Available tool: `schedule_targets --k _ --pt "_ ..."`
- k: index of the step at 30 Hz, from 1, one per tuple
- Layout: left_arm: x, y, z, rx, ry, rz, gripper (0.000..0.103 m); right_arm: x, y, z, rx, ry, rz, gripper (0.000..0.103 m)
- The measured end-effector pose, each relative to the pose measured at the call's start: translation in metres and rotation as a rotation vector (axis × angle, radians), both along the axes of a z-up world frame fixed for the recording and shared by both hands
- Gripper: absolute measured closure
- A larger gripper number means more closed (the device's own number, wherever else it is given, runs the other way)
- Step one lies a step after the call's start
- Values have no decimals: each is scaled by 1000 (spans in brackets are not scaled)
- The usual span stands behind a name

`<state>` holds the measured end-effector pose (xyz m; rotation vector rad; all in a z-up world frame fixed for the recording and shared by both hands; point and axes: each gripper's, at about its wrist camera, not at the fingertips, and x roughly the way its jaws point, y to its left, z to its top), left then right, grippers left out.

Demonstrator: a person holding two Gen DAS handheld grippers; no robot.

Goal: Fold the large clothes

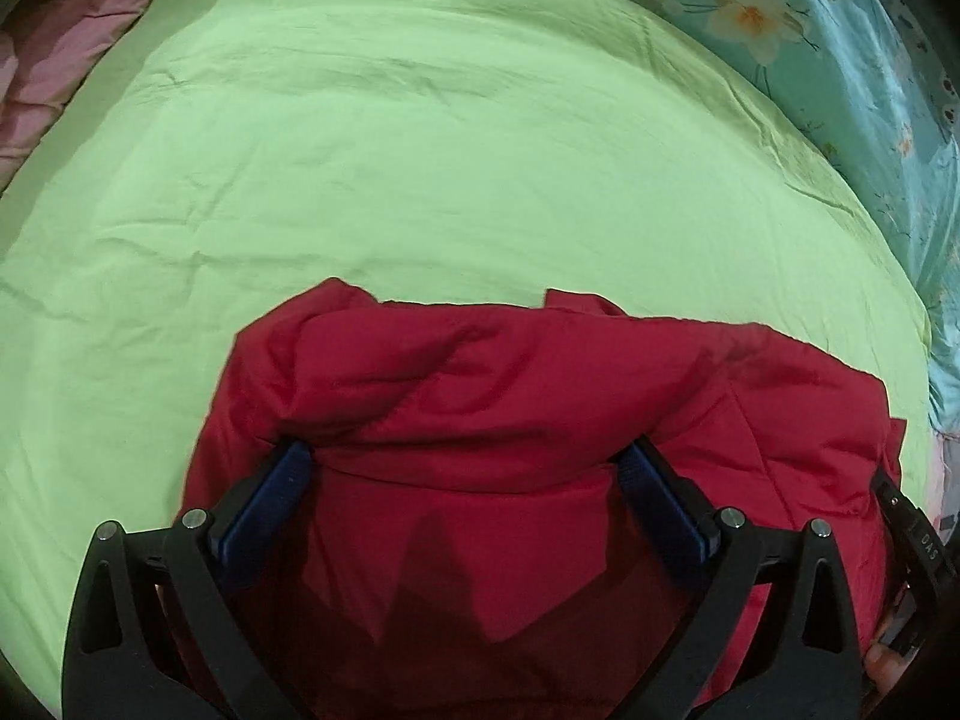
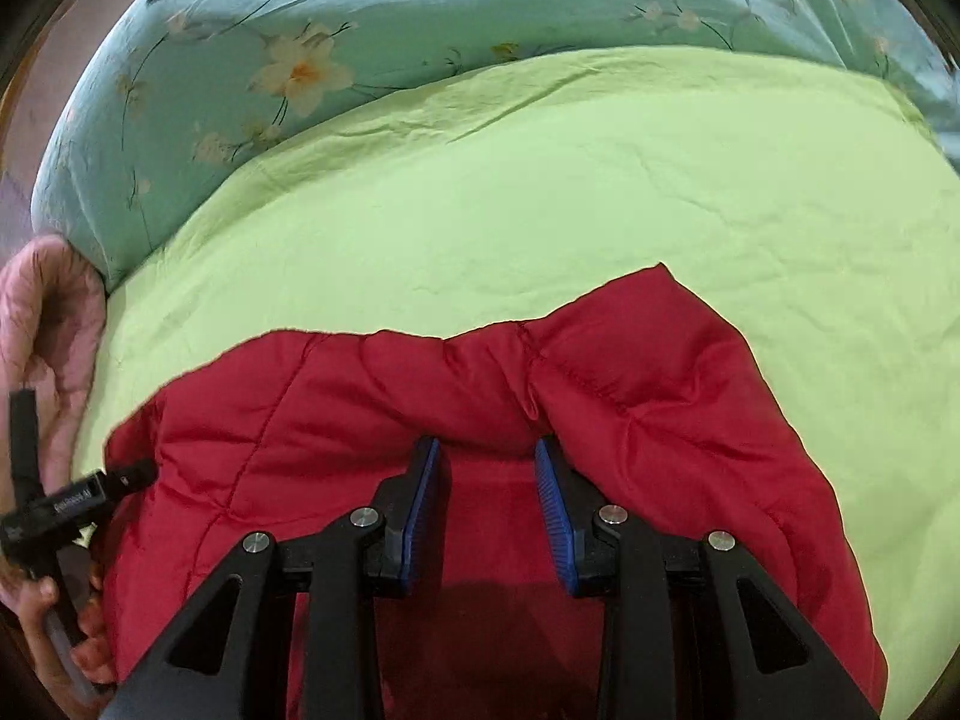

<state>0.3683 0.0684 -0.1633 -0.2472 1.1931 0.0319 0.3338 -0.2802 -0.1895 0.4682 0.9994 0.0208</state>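
Observation:
A red quilted jacket (image 1: 540,372) lies on the lime green sheet (image 1: 420,150), with a puffy fold turned toward me. My left gripper (image 1: 462,450) has its jaws wide apart. Its blue pads (image 1: 270,504) run in under that fold, which hides the tips and spans the gap. In the right wrist view the jacket (image 2: 660,396) bunches over my right gripper (image 2: 486,444). Its blue pads (image 2: 420,510) stand close together and pinch the fold's edge. The left gripper's body (image 2: 60,504) and a hand (image 2: 36,594) show at the left edge.
A teal flowered quilt (image 2: 300,60) lies along the sheet's far side. Pink padded fabric (image 1: 48,60) sits at the far left corner, and more pink padded fabric (image 2: 48,312) shows beside the bed. The green sheet (image 2: 600,192) stretches beyond the jacket. The right gripper's body (image 1: 912,540) shows at the right edge.

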Motion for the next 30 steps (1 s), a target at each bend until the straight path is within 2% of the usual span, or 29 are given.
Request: schedule_targets --k 1,3,5,8,11,14,17,20,22,25,28,30 --pt "-2 1 3 3 -4 6 0 -1 -5 -1 17 8 -18 79" --pt "-6 6 11 11 3 21 1 -9 -18 -4 65 28 -65 93" --pt "-16 11 27 -9 -22 29 5 -19 -23 2 59 32 -77 94" --pt "-45 13 64 -5 -117 -16 6 -47 -19 25 -23 -16 -64 82" --pt "-82 12 92 -31 -188 -58 6 -76 -19 43 -31 -77 -32 55" --pt "-121 4 107 -28 -240 -103 6 -113 -17 58 -34 -126 7 54" --pt "-161 -5 104 -5 -265 -137 6 -151 -5 65 -39 -154 76 54" --pt "-199 -6 89 -33 -245 -148 6 -190 9 67 -99 -168 127 54" --pt "-213 -8 78 -26 -220 -143 6 -209 15 65 -157 -176 144 48" --pt "-222 -15 62 39 -199 -147 6 -217 24 54 -247 -141 155 46" --pt "-219 -23 48 92 -188 -158 3 -215 21 38 -249 -132 145 46" --pt "-214 -23 42 95 -180 -149 0 -213 20 32 -268 -142 126 48"
